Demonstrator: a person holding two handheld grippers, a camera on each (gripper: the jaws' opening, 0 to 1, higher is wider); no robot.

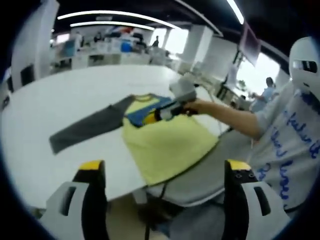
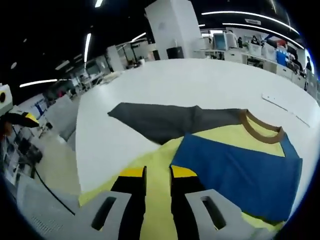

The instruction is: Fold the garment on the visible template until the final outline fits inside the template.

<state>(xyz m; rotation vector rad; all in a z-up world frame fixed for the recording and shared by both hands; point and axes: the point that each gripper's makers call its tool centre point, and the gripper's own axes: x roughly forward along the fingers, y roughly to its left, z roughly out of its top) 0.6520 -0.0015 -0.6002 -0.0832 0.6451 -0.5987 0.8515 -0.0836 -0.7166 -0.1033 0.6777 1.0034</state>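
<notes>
Shirt (image 1: 162,137) of yellow cloth with grey sleeves lies flat on the white desk (image 1: 75,95), its hem reaching the near edge where the person stands; one grey sleeve (image 1: 87,127) stretches out across the desk top, and the other has been turned in over the chest, a blue panel (image 2: 240,175) showing beneath the brown collar (image 2: 262,130). In the left gripper view, the right gripper (image 1: 165,114) sits over the chest near the collar, held by the person's hand (image 1: 200,106), while the left gripper (image 1: 165,172) hangs off the near edge, its yellow-tipped fingers wide apart and empty. The right gripper view looks along its own fingers (image 2: 132,180), drawn nearly together over the yellow cloth beside the blue panel; whether they pinch a fold of the shirt cannot be told. No template outline can be made out under the shirt. The cloth looks thin, light and limp: it should drape and crease wherever lifted, slide readily on the smooth desk, and give no resistance to a pinch, with little risk of damage. A single layer is best taken at an edge, at the cuff of the outstretched sleeve or a hem corner, and carried low so the fold lands flat. A grip that catches both layers would likely drag the whole shirt toward the edge.
</notes>
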